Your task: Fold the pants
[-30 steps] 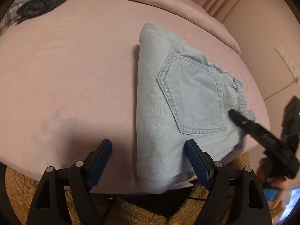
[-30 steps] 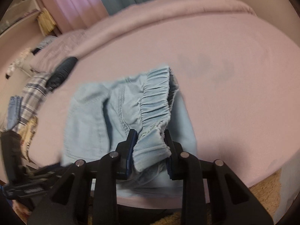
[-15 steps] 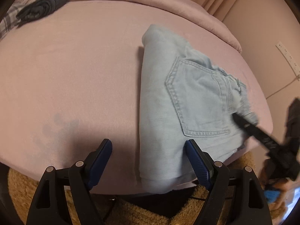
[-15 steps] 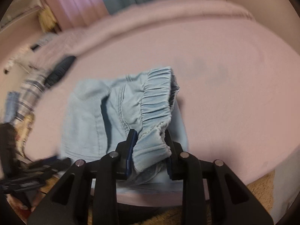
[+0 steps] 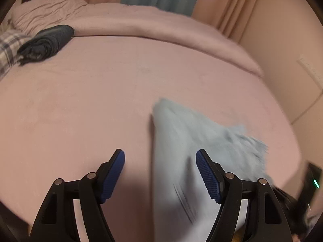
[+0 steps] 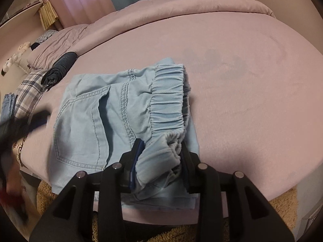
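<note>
Bed (image 6: 252, 104): pink cover, the working surface; the pants (image 6: 97, 121) lie on it near its front edge, already folded into a compact pale-denim packet, back pocket up. Dark rolled garment (image 6: 60, 70) and plaid cloth (image 6: 28, 92) rest well apart, toward the pillows. Step in hand, as I judge it: the final fold or tidying of the packet. My right tool (image 6: 159, 161) is clamped narrow on the elastic waistband (image 6: 167, 92), which stands raised above the packet. My left tool (image 5: 160, 177) holds nothing; its jaws are closing over the packet's left edge, pads clear of the cloth. Next move calls for laying the waistband flat and letting go without dragging the layers.
</note>
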Action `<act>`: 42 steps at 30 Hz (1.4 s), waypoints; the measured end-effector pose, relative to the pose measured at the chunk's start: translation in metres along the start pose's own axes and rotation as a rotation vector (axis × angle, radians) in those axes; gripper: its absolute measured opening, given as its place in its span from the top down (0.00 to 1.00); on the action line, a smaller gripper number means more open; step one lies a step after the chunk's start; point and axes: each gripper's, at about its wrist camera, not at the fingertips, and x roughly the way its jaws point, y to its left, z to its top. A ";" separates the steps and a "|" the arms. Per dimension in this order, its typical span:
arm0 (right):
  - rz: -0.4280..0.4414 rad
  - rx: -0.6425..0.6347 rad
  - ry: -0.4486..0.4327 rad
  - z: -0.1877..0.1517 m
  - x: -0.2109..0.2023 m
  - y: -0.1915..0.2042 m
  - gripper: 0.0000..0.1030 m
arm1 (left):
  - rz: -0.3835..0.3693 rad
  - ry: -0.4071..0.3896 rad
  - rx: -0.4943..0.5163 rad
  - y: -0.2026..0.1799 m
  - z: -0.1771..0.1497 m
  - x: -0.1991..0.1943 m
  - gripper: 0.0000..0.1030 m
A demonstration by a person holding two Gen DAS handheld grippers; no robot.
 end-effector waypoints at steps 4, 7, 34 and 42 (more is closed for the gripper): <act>-0.004 -0.004 -0.001 -0.002 0.001 0.001 0.68 | 0.013 0.089 -0.018 0.016 0.023 0.052 0.35; -0.010 -0.008 -0.002 -0.003 0.001 0.002 0.68 | 0.021 0.132 -0.044 0.027 0.025 0.080 0.32; -0.117 -0.092 -0.030 -0.003 -0.028 0.021 0.55 | -0.090 0.122 -0.106 0.044 -0.088 -0.017 0.54; -0.106 -0.083 -0.024 -0.007 -0.031 0.019 0.52 | -0.085 0.146 -0.058 0.043 -0.125 -0.034 0.54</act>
